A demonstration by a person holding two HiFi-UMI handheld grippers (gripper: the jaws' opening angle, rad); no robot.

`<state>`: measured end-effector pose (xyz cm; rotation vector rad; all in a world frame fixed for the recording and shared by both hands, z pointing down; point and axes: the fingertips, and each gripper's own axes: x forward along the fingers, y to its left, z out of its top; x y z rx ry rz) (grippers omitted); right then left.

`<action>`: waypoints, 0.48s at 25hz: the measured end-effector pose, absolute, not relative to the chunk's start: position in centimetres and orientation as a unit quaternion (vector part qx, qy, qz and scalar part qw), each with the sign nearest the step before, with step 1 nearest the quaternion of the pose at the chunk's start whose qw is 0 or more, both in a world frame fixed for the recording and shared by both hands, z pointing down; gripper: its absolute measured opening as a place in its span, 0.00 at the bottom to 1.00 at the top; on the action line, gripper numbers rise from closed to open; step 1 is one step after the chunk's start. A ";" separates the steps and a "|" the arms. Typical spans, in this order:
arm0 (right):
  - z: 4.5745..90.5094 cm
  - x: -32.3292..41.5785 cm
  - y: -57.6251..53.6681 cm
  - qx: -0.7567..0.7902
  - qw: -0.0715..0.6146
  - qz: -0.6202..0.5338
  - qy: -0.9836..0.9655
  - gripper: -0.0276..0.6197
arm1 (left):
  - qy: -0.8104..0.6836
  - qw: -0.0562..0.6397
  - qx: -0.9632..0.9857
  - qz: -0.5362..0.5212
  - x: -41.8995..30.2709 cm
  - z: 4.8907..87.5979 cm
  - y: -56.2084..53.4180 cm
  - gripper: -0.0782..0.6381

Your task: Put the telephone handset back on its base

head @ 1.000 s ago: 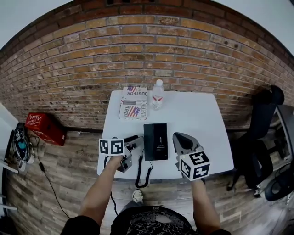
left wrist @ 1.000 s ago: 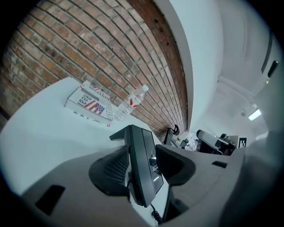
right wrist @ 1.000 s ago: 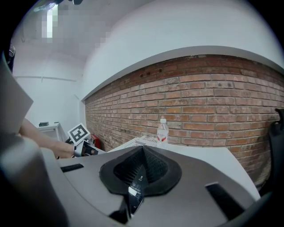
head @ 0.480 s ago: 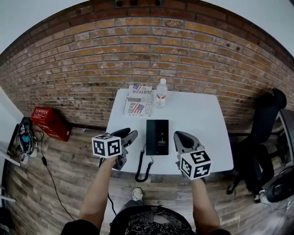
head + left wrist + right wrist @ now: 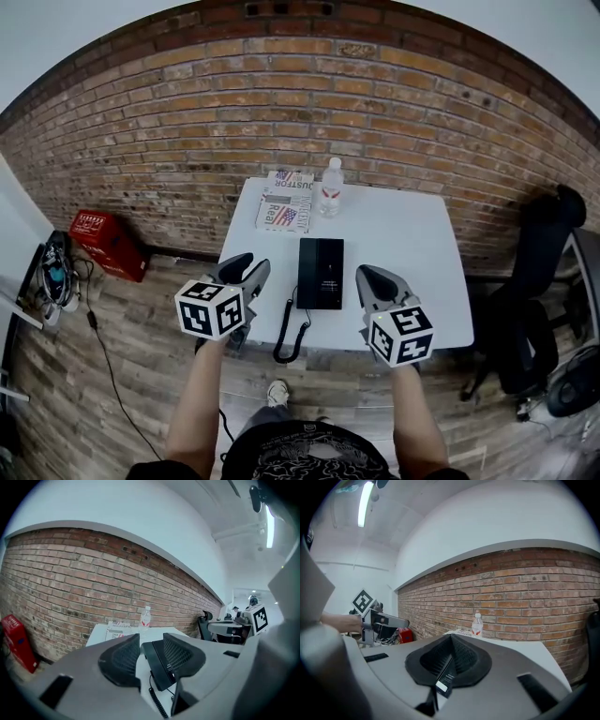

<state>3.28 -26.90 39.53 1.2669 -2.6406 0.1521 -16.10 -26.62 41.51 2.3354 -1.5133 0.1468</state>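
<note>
On the surface (image 5: 403, 234) the telephone (image 5: 321, 274) lies long axis near-far, its cord (image 5: 284, 333) side facing the left tongs (image 5: 247, 266) (wide, closing on nothing; right tongs (image 5: 366, 275) pressed together).

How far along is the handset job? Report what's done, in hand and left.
Done: the handset looks seated on its base, with the cord trailing over the table edge. In hand: nothing; the left gripper hangs beside the base, jaws closing on nothing, and the right gripper is shut, empty. Left: apparently nothing, bar checking it sits flush.
</note>
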 end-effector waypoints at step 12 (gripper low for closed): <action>39.1 4.1 -25.5 0.420 0.102 0.044 -0.901 0.04 | -0.592 0.114 0.795 0.071 -17.0 39.7 -23.2 0.17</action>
